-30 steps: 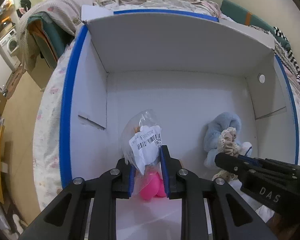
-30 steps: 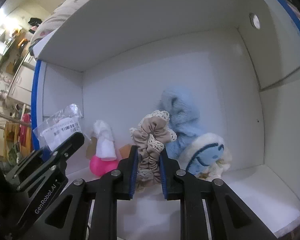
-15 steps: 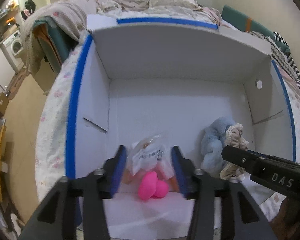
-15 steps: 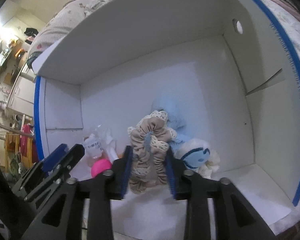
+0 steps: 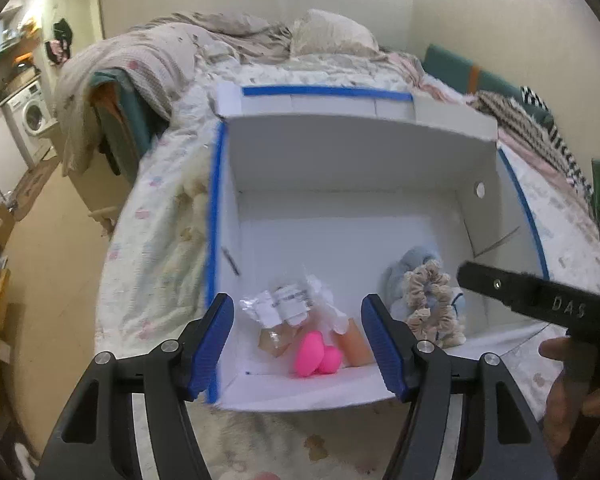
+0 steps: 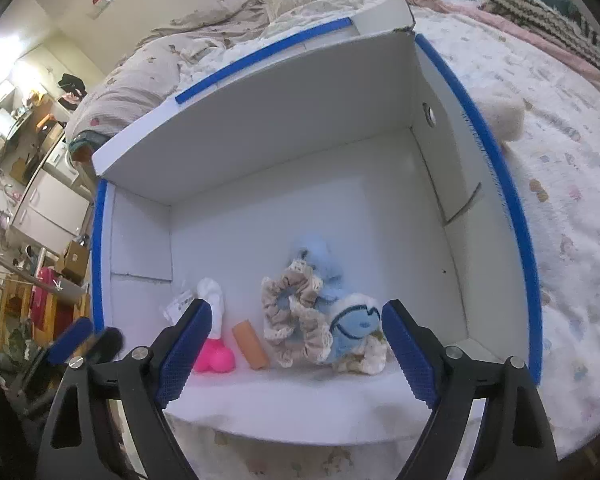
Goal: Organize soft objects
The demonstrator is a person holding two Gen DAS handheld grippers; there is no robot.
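A white box (image 5: 340, 168) with blue-taped edges lies open on the bed; it also shows in the right wrist view (image 6: 260, 128). Inside at the near edge lie a clear plastic bag with a barcode label (image 5: 290, 306), pink sponges (image 5: 316, 354) (image 6: 214, 356), a tan cylinder (image 6: 250, 345), a beige scrunchie (image 5: 430, 306) (image 6: 292, 316) and a blue plush (image 6: 350, 320). My left gripper (image 5: 298, 348) is open and empty, just outside the box above the bag. My right gripper (image 6: 296, 354) is open and empty in front of the scrunchie.
The box sits on a floral bedspread (image 6: 572, 208) with rumpled blankets and pillows (image 5: 328, 36) behind it. A cream plush (image 6: 504, 120) lies right of the box. Left of the bed are the floor, a washing machine (image 5: 32, 114) and cardboard boxes.
Both grippers opened and let go: the left released the plastic bag, the right released the scrunchie. Both pulled back out of the box, and the items now lie inside it.
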